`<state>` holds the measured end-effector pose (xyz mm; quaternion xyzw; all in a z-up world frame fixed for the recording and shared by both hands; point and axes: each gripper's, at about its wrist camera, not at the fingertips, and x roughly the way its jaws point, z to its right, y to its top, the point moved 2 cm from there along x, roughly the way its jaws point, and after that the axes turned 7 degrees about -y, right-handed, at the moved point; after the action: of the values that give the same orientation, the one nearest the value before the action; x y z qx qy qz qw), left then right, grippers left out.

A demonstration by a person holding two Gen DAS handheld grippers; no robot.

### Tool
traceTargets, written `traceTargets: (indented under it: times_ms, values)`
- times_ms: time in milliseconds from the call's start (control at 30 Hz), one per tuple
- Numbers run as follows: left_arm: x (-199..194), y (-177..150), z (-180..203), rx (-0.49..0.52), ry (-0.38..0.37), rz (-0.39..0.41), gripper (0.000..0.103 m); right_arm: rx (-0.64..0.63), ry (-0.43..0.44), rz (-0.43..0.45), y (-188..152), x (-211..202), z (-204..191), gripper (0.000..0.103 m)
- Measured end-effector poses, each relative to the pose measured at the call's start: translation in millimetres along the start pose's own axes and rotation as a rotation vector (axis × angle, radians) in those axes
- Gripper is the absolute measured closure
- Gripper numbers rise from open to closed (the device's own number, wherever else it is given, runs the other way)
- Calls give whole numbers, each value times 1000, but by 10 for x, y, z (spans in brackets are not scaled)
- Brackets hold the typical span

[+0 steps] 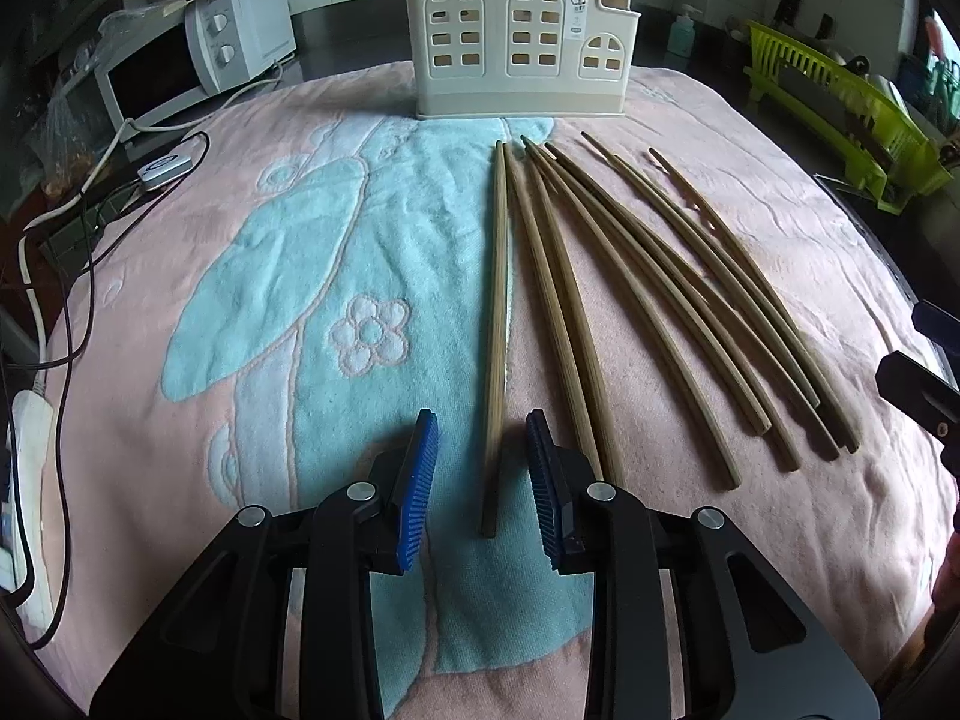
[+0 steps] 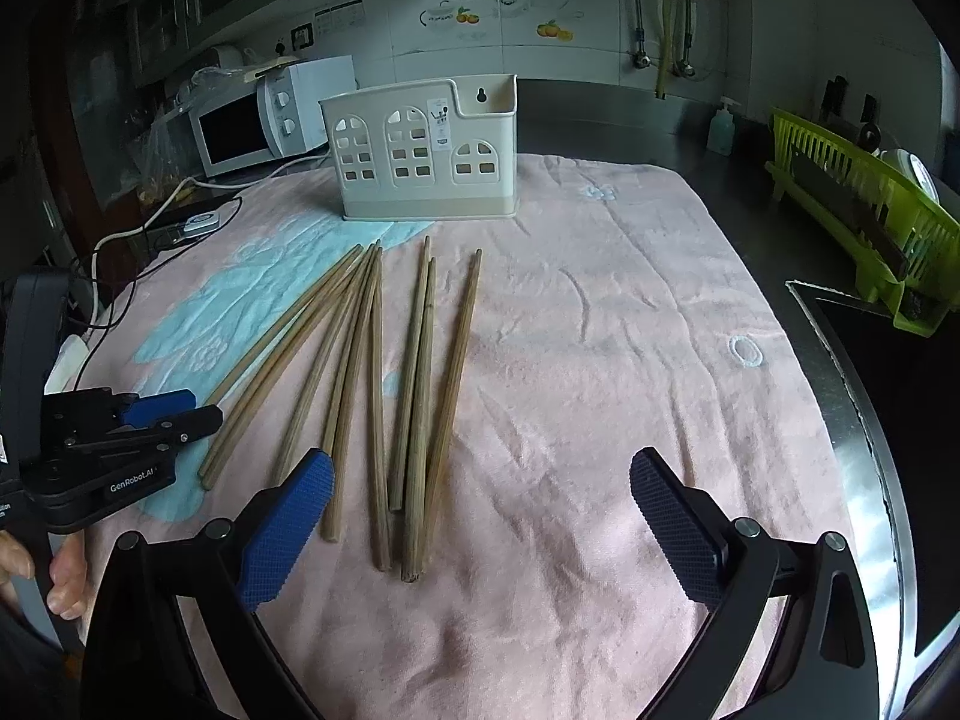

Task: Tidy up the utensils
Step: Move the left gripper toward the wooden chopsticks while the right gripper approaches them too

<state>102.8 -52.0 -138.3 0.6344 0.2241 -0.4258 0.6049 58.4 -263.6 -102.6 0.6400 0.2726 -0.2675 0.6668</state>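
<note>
Nearest the left wrist camera, the left tool (image 1: pixel 483 468) has its blue pads parted on either side of the near end of the leftmost chopstick (image 1: pixel 495 336), not touching it. That stick lies a little apart from the other chopsticks (image 1: pixel 660 312), which fan out to its right on the pink and blue towel (image 1: pixel 240 300) covering the counter. Their far tips point toward the cream utensil holder (image 1: pixel 516 39), standing upright at the towel's far edge with arched cut-out windows. From the right wrist camera the right tool (image 2: pixel 480 516) is spread wide above bare towel, holding nothing, with the near ends of the chopsticks just ahead of its left pad. This view alone shows the left tool from the side, low at the frame's left edge beside the sticks, and the fingers (image 2: pixel 66 582) of the hand gripping it. It also shows the keyhole slot in the holder's raised back wall. Both views include the white microwave (image 1: pixel 198 54) at the far left and the green dish rack (image 2: pixel 864 216) at the right, while only the left view shows the power strip (image 1: pixel 27 480) with its cables.
</note>
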Motion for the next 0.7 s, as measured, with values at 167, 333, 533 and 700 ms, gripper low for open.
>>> traceTargets:
  times_ms: [167, 333, 533, 700]
  values:
    - [2, 5, -16, -4, -10, -2, 73, -11, -15, -5, -29, -9, 3, 12]
    - [1, -7, -12, 3, -12, 7, 73, -1, -39, -46, -52, 97, 89, 31]
    - [-5, -16, -20, 9, -19, 17, 73, -35, -40, -76, -54, 200, 39, 44]
    - [-13, -15, -46, 4, -30, 14, 73, -68, -51, -112, -75, 323, -60, 55]
